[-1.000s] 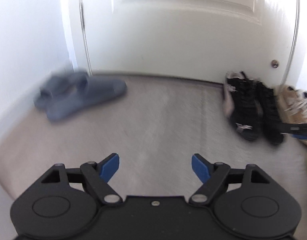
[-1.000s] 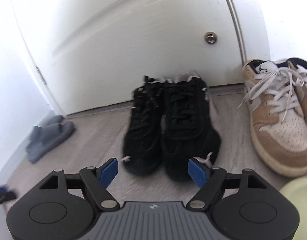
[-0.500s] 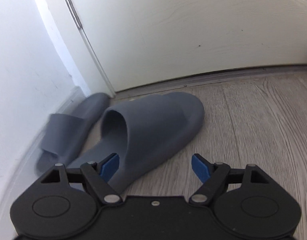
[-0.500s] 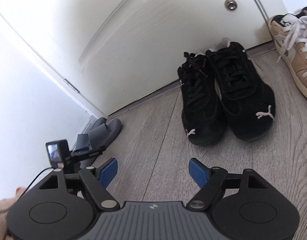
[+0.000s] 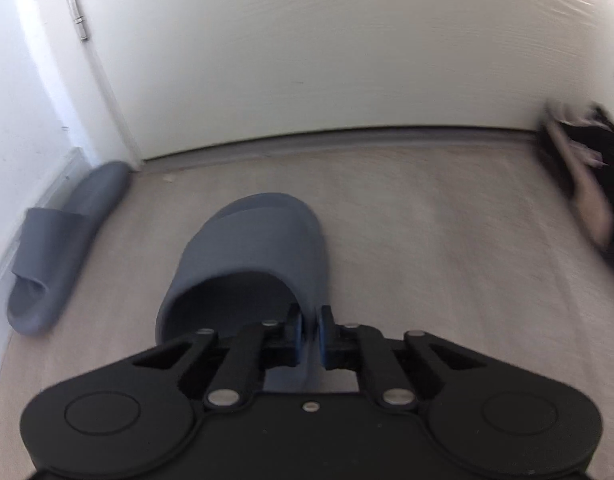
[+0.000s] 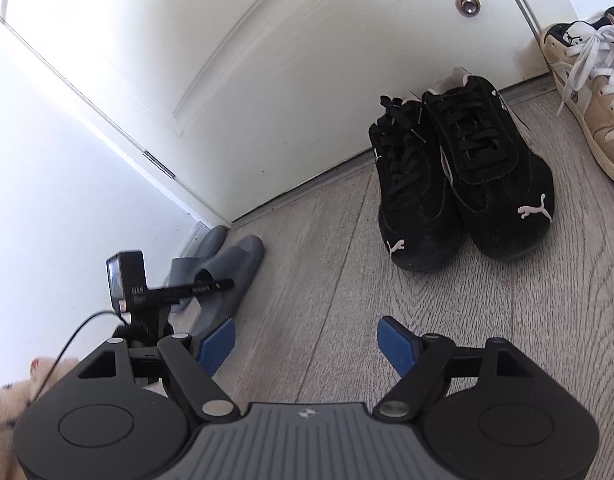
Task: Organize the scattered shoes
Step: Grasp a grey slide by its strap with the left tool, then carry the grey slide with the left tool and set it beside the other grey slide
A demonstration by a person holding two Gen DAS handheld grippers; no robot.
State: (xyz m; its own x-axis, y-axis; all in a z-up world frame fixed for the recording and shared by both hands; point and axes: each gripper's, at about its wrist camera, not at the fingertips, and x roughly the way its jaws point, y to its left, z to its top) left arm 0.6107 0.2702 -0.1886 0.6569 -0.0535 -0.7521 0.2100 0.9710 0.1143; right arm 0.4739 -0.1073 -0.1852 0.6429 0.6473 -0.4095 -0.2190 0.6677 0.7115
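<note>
bright daylight – door (image 6: 307, 60) glares | left view motion-blurred | fisheye edges bent, dark

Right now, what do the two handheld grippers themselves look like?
The left gripper is matte black plastic with round discs, silver pivot pins and blue-padded fingers. The right gripper matches, plus a ribbed grey centre plate bearing a small logo. A thin black cable trails beside it.

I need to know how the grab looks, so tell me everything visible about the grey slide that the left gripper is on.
The grey slide is a one-piece, matte, foam-like slipper with a wide closed strap and a rounded toe. Its toe points toward the white door, its opening toward the camera. The left gripper is shut on the right edge of its strap. Whether it is lifted off the wood-look floor is unclear. Its mate lies apart by the wall.
</note>
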